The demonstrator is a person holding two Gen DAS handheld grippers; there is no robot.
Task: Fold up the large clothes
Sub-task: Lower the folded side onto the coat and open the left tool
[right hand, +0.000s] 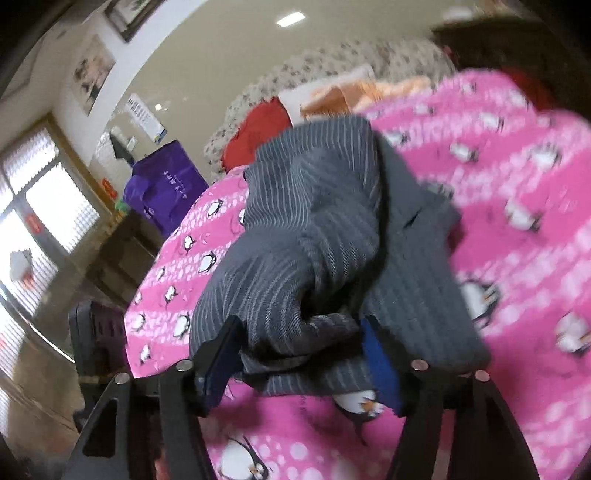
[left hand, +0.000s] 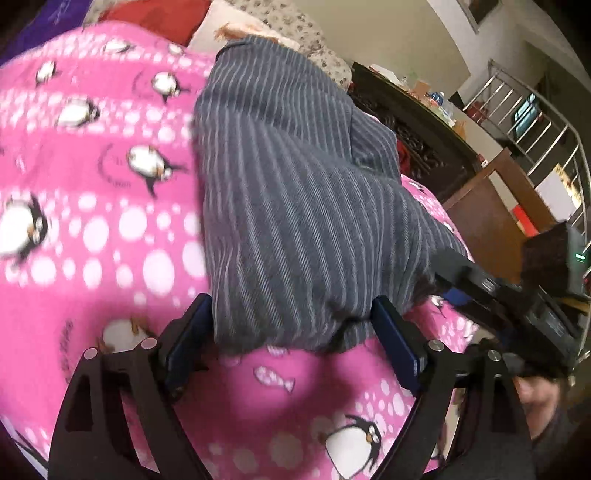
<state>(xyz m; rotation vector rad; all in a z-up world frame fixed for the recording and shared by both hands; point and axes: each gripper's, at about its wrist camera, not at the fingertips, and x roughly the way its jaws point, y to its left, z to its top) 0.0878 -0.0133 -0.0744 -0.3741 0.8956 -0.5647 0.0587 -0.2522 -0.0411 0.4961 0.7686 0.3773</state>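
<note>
A grey pinstriped garment lies lengthwise on a pink penguin-print blanket. My left gripper is open, its blue-padded jaws wide apart on either side of the garment's near hem. In the right wrist view the same garment is bunched and partly folded over itself on the blanket. My right gripper is open, its jaws straddling a rolled fold of the cloth without pinching it. The right gripper also shows in the left wrist view, at the garment's right edge.
A red cushion, an orange cloth and a floral pillow lie at the far end. A purple bag stands to the left. A dark carved cabinet and a metal railing are to the right.
</note>
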